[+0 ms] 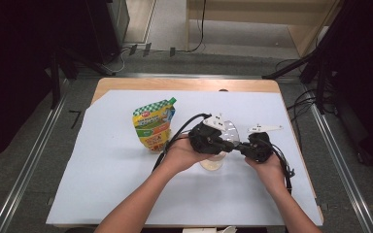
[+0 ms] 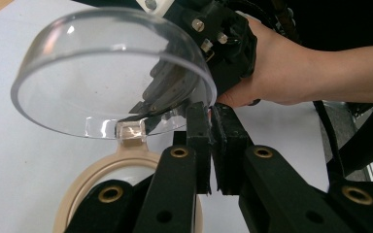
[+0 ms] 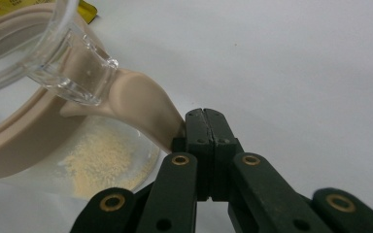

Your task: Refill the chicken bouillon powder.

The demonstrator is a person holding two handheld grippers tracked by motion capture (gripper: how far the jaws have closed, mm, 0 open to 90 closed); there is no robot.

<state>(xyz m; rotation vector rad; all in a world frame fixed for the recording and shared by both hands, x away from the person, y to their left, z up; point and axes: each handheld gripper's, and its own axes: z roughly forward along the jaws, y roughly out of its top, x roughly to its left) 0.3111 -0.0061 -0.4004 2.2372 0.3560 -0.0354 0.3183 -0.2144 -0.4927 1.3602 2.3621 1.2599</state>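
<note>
Round clear-bodied jar with beige plastic rim (image 1: 211,163) sits near tabletop centre, at 4 o'clock of the green-yellow spouted refill pouch (image 1: 154,124). Pale crumbly powder (image 3: 106,160) lies at the jar's bottom. Its hinged clear dome lid (image 2: 108,73) is flipped up, the clear hinge tab (image 2: 130,130) still joined to the beige rim. Left tongs (image 2: 212,124) are pinched narrow on the dome lid's edge, at 3 o'clock of the lid in the left gripper view. Right tongs (image 3: 205,127) are fully closed, jaws together, tips touching the beige rim tab (image 3: 145,109); whether they hold it, cannot tell. Pouch print is too small to read. White sheet (image 1: 102,165) covers the wooden tabletop (image 1: 126,83).
</note>
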